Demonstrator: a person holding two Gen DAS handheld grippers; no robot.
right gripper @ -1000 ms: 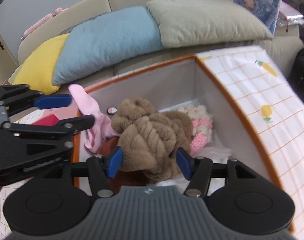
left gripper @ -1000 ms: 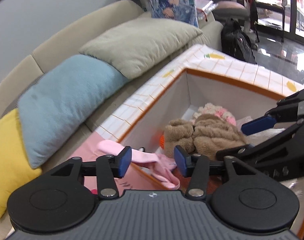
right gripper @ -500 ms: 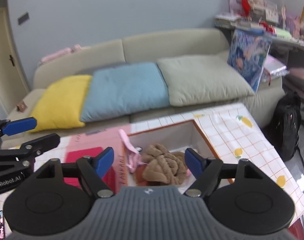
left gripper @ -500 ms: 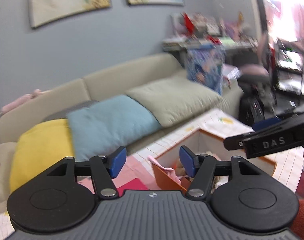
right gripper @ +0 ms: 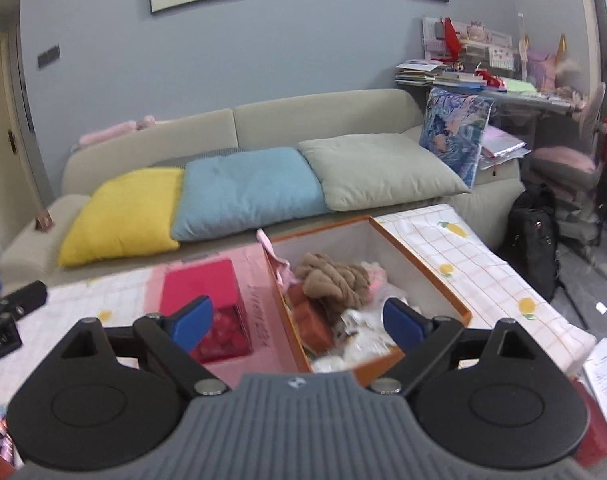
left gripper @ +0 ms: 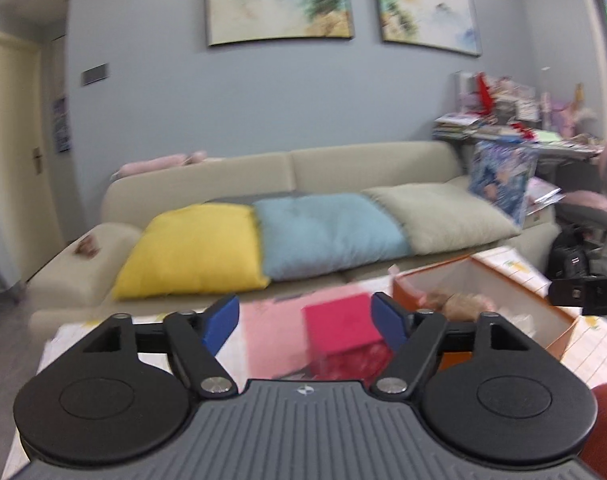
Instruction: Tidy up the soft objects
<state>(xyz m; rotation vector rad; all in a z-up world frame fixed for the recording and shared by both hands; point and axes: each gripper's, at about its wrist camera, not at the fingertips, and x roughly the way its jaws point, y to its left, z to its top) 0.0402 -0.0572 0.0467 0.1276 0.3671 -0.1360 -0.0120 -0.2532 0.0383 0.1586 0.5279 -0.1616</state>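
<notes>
While both tools hang high above the table with nothing in them, we judge the sorting close to done and the step in hand to be a check of what lies loose. Our left gripper (left gripper: 304,317) has its jaws spread wide and bare, and our right gripper (right gripper: 299,317) is spread just as wide, also with nothing between its blue pads (right gripper: 399,318). The soft things sit inside the orange-rimmed box (right gripper: 423,268) on the checked tablecloth (right gripper: 483,264): a brown knotted plush (right gripper: 331,280) on top near the middle, a pink and white knit (right gripper: 373,270) just behind it, and pale crumpled pieces (right gripper: 359,344) toward the near end. A pink cloth (right gripper: 273,260) hangs over the box's far left rim, half in and half out, and that is the piece we would tidy. To do it well we would come down with one gripper over that rim, pinch the cloth at the fold where it crosses the edge, lift it clear of the wall and drop it onto the pile, taking care not to drag the light box sideways. Beside the box on the left lies a red packet (right gripper: 207,304) on a pink sheet (right gripper: 259,320); whether it is soft we cannot tell. On the sofa (right gripper: 315,116) behind, well apart, rest the yellow (right gripper: 123,212), blue (right gripper: 243,188) and grey-green (right gripper: 379,168) cushions.
</notes>
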